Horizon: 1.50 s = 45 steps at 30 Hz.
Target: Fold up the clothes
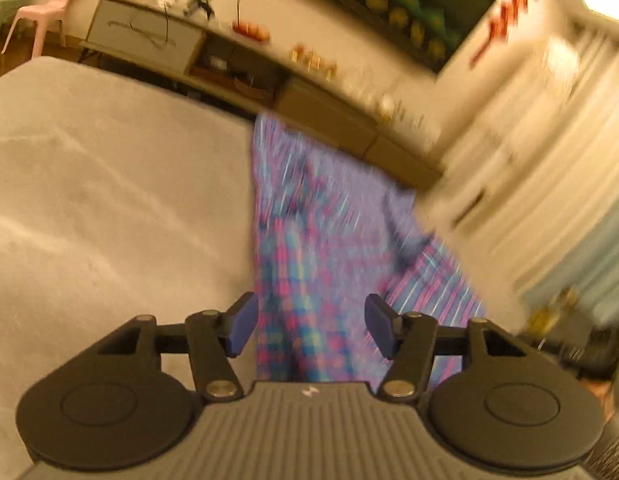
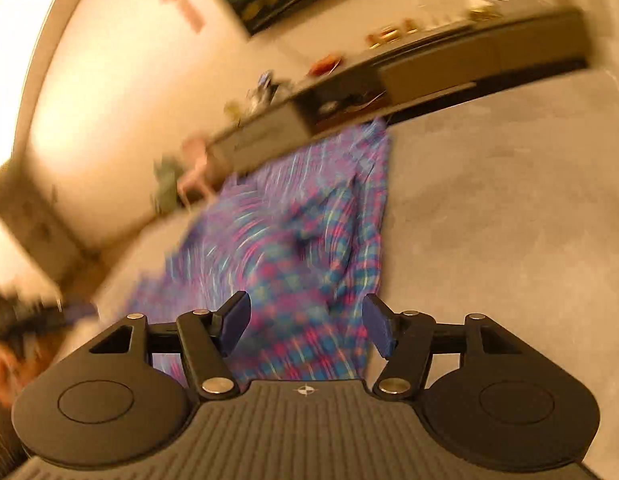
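A plaid shirt (image 1: 321,240) in blue, pink and purple lies spread on a grey bed cover (image 1: 109,184); both views are blurred by motion. My left gripper (image 1: 311,326) is open and empty above the shirt's near end. The shirt also shows in the right wrist view (image 2: 293,240), with a raised fold in its middle. My right gripper (image 2: 305,324) is open and empty above the shirt's near edge. The grey cover (image 2: 509,208) stretches to the right of it.
A long low cabinet (image 1: 245,64) with small items on top stands beyond the bed against the wall. A pink chair (image 1: 49,8) is at the far left. White curtains (image 1: 549,152) hang on the right. A person's head (image 2: 5,344) is at the left edge.
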Tool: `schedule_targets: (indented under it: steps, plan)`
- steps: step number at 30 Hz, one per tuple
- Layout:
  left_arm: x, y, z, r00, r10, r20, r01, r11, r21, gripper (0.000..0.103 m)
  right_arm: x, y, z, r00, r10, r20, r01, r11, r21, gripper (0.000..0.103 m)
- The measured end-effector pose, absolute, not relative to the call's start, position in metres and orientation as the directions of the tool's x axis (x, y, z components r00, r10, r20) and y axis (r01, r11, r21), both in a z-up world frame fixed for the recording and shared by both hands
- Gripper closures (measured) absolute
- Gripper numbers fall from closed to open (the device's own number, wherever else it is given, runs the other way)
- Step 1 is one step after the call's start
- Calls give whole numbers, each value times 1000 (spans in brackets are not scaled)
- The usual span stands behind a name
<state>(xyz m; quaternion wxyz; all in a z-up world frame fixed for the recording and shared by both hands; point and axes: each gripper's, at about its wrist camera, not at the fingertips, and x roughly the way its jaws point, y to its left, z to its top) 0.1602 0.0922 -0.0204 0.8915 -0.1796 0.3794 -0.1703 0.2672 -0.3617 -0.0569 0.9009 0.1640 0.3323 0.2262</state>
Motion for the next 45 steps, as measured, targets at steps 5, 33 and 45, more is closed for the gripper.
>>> schedule_targets:
  steps: [5,33,45]
  plan:
    - [154,59,-33,625,-394,-673,285,919,-274,37,254,-320,-49,676,507,-534,-505,847,165,33]
    - [128,72,-26,572,-496,-653,334,868,-367,100,255,-335,-32,504,664,-552,-512,745,428,16]
    - [174,78,-5,674,-466,-573,287,880,-379,94,316,-355,-22,677,549,-490,-235,792,563,102]
